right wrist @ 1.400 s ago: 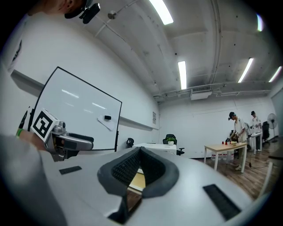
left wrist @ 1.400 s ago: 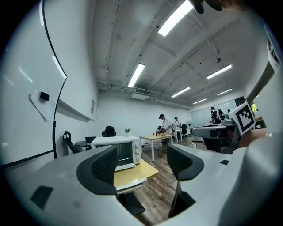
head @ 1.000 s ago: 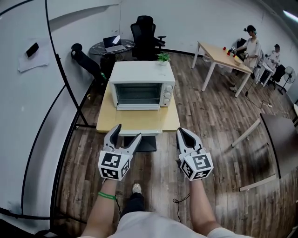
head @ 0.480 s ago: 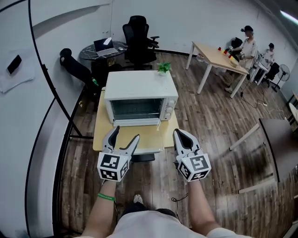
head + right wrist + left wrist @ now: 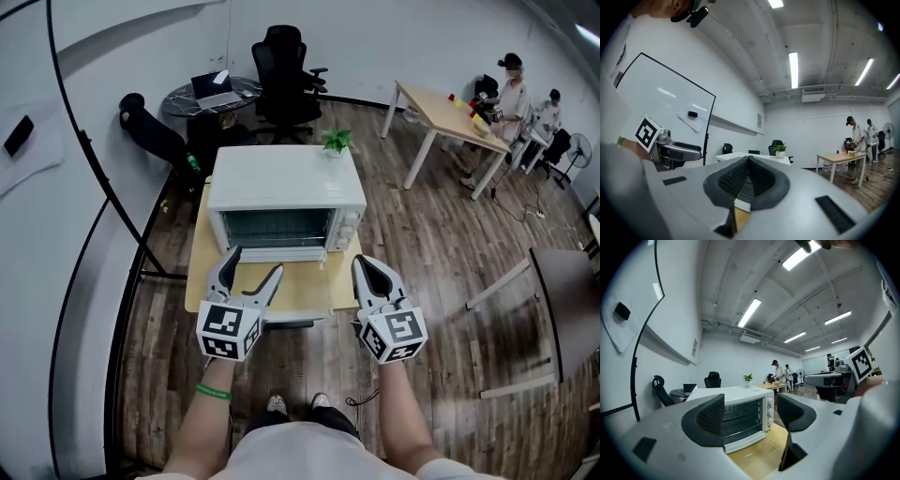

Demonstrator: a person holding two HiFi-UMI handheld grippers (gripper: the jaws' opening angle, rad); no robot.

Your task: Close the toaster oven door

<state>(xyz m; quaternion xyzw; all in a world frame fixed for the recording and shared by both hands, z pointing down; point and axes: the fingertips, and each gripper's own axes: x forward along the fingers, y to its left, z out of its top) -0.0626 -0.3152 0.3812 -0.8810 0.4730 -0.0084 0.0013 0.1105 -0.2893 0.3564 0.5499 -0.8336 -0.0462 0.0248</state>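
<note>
Standoff: left gripper (image 5: 256,263) spread, right gripper (image 5: 367,264) pinched together, both empty, low before the dropped toaster oven door (image 5: 279,253), probably to lift it.

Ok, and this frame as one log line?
phase: pre-contact | left gripper: open, empty | right gripper: shut, empty | toaster oven: on table, untouched | door: state unclear
</note>
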